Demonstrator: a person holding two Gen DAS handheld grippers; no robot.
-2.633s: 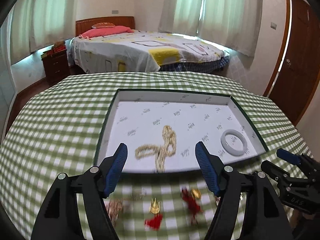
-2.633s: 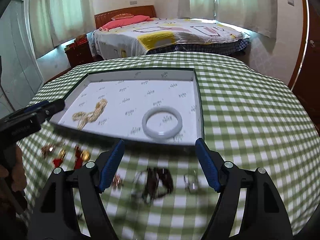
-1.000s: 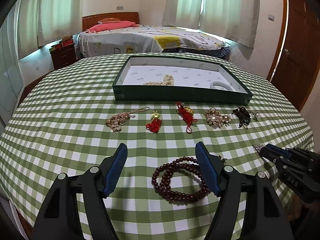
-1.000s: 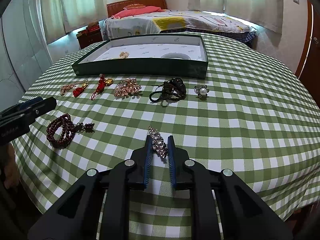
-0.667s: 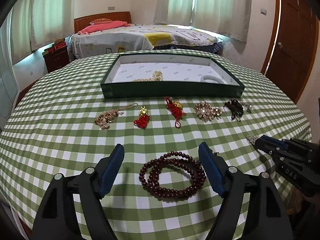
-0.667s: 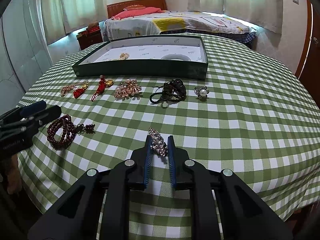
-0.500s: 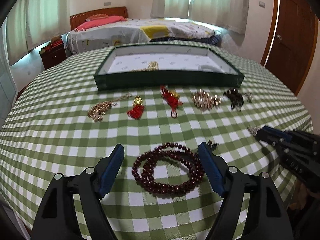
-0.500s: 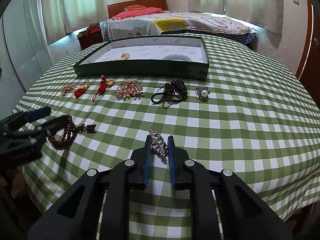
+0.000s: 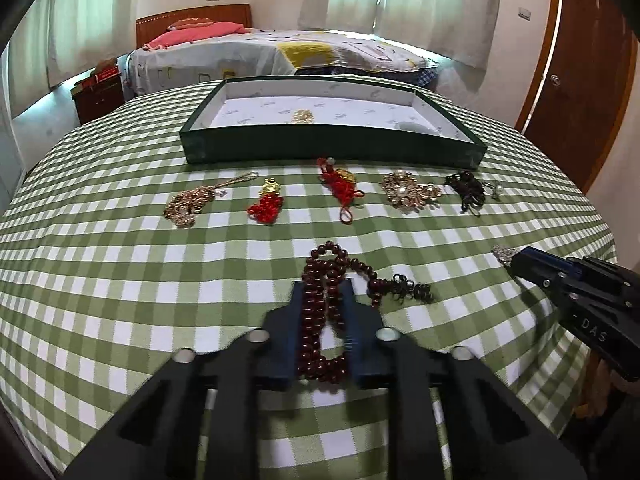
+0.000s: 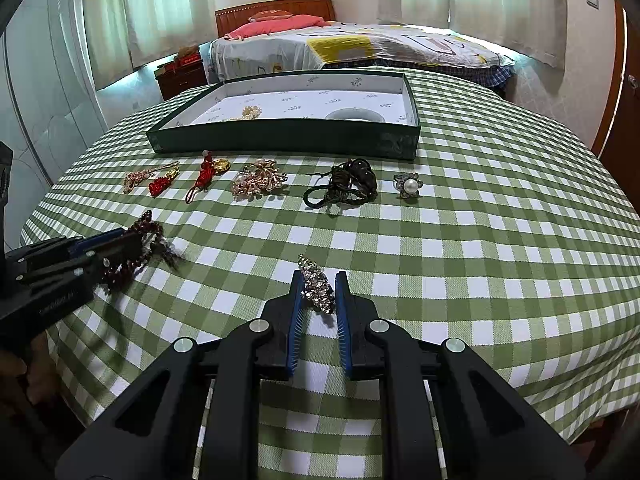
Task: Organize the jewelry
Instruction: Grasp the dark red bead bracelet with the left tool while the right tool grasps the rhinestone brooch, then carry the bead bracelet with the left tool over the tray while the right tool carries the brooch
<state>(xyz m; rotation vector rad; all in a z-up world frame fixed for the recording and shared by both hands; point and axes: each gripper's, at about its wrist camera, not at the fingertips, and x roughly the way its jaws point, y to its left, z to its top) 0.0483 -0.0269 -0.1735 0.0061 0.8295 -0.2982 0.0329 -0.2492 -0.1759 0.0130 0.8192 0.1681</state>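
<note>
Left gripper [image 9: 323, 292]: jaws closing, pads pressed against the bead bracelet [image 9: 324, 304], which is bunched between them on the green check cloth [image 9: 120, 288]; its dark tassel [image 9: 408, 289] trails just right of the tips.

Right gripper [image 10: 318, 286]: jaws drawn together, clamped on the rhinestone clip [image 10: 317, 283], whose tip pokes out ahead of the pads.

Ahead of both grippers, a row on the cloth: gold chain [image 9: 188, 204], two red knot charms [image 9: 266, 204] [image 9: 340, 184], gold brooch [image 9: 408, 192], dark cord [image 10: 344, 188], pearl ring [image 10: 409, 186].

Beyond the row, the green tray [image 10: 280, 138] holds a gold chain piece [image 10: 250, 112] at left and what looks like a pale bangle [image 10: 354, 115] at right, partly hidden by the tray wall.
</note>
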